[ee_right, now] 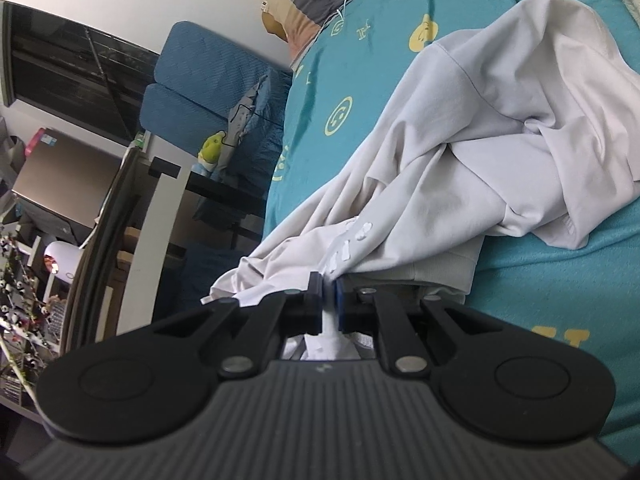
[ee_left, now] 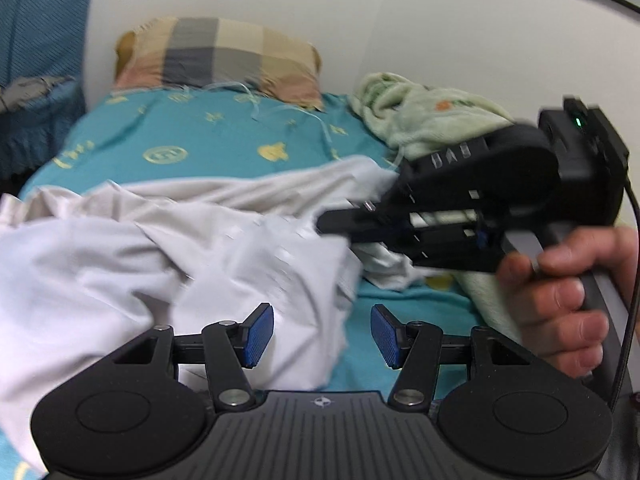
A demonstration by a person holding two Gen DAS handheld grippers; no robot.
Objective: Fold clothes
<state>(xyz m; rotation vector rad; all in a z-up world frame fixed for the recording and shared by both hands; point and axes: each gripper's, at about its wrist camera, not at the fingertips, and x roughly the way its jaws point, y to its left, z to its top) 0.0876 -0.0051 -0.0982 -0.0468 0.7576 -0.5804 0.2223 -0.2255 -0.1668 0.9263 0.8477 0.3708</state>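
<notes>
Your right gripper pinches the white garment at the teal bed's edge; your left gripper hangs open, its jaws empty, above the cloth's free hem.

White garment: soft matt woven cloth, creased, with small raised rubbery print marks. Bedsheet: smooth teal cloth printed in yellow. Pillow: checked cloth, frayed threads at its edge. Blanket: pale green fleece, fuzzy. Left gripper: matt black plastic, ribbed blue rubbery pads, bright metal pivot pins.
</notes>
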